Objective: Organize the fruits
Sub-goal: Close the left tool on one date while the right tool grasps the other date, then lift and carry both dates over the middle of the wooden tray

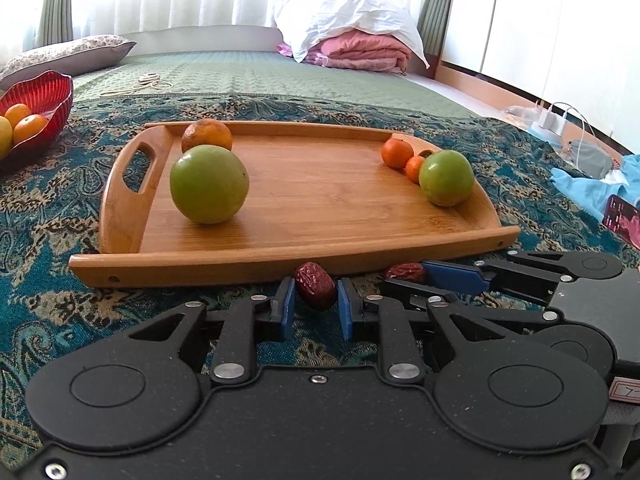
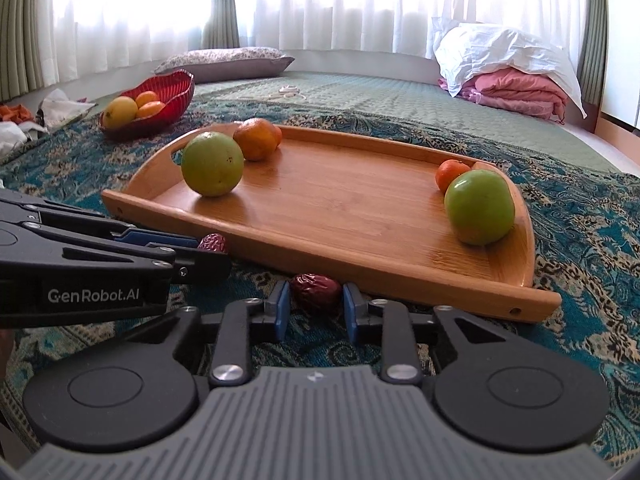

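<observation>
Two red dates [image 1: 315, 285] [image 2: 315, 287] off the tray's [image 1: 280, 258] near edge, my left gripper [image 1: 316, 306] and right gripper [image 2: 316, 306] jaws bracketing one each, unclear if clamped yet.

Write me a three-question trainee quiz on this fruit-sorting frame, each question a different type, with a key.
1. True or false: the left gripper has a red date between its fingers.
2. Multiple choice: where does the red bowl of oranges and yellow fruit sit? A) on the wooden tray B) on the patterned blanket, beyond the tray's handle end C) on the pillow
3. Fill in: the number of green fruits on the tray is ___.

Key
1. True; the right gripper likewise brackets a second date, just outside the tray's near rim.
2. B
3. Two: one green fruit by the handle, the other green fruit at the opposite end.
</observation>
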